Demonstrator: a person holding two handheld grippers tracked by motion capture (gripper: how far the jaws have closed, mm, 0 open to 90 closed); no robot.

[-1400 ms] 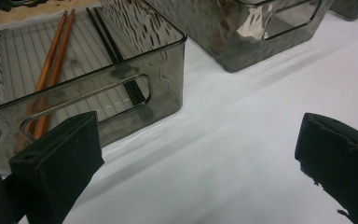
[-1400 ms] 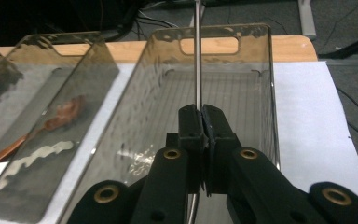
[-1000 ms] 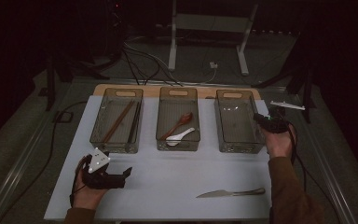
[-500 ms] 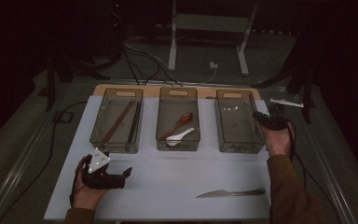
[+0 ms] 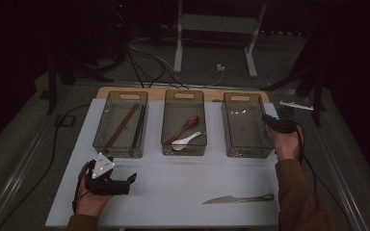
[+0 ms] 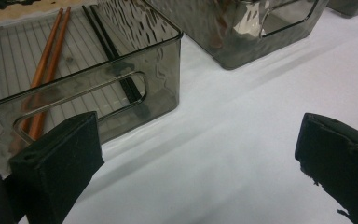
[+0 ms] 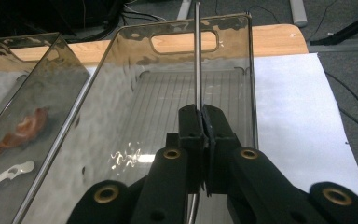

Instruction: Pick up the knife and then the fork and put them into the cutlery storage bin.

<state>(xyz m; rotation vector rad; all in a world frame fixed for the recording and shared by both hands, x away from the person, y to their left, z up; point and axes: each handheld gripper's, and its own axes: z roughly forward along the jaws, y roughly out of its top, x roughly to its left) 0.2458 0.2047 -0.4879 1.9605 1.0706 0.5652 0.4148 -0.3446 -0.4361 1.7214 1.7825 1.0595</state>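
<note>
The right gripper [image 7: 202, 116], at 2 o'clock on the table, is clamped on a thin metal utensil [image 7: 197, 56], which sticks out ahead over the empty right bin [image 7: 251, 70]. The pads pinch only a narrow edge, so the utensil could swivel or slip. If it is let go this high, it may bounce off the ribbed floor or catch the far wall. Nothing blocks the bin mouth. A knife [image 5: 238, 198] lies loose at 5 o'clock, well apart. The middle bin [image 5: 185, 94] holds two spoons [image 5: 185, 134], and the left bin [image 5: 125, 95] holds chopsticks [image 6: 46, 65]. The left gripper [image 5: 131, 184] rests at 7 o'clock, jaws wide and empty.
</note>
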